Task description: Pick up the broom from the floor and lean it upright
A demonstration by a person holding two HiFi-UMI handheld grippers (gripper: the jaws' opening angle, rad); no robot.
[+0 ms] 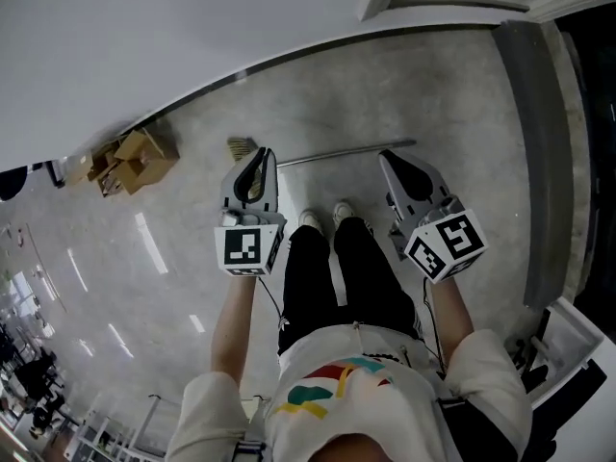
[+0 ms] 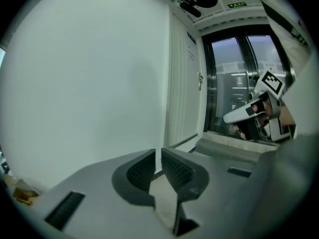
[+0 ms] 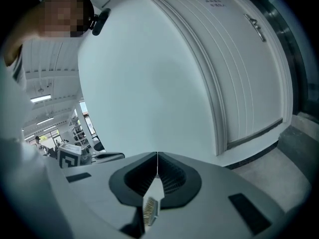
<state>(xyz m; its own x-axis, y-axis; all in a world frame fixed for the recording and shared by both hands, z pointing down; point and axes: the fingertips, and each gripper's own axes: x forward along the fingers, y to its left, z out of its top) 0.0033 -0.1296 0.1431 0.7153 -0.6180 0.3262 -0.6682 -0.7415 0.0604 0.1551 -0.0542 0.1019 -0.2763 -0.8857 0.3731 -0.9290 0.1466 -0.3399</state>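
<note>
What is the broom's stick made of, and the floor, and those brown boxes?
Broom stick: looks like metal, thin and grey with a light sheen, though painted plastic is possible. Floor: polished stone or tile, mottled grey with bright reflected streaks. Boxes: brown cardboard, matt, with folded flaps.

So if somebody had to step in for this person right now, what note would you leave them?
Left gripper: shut, nothing in it.
Right gripper: shut, nothing in it.
Broom: flat on the floor just beyond the person's shoes, brush end to the left, close to the wall.
Done: nothing yet; the broom is not held.
Left: open a gripper, take the handle, lift the broom, lean it upright, probably against that wall.
</note>
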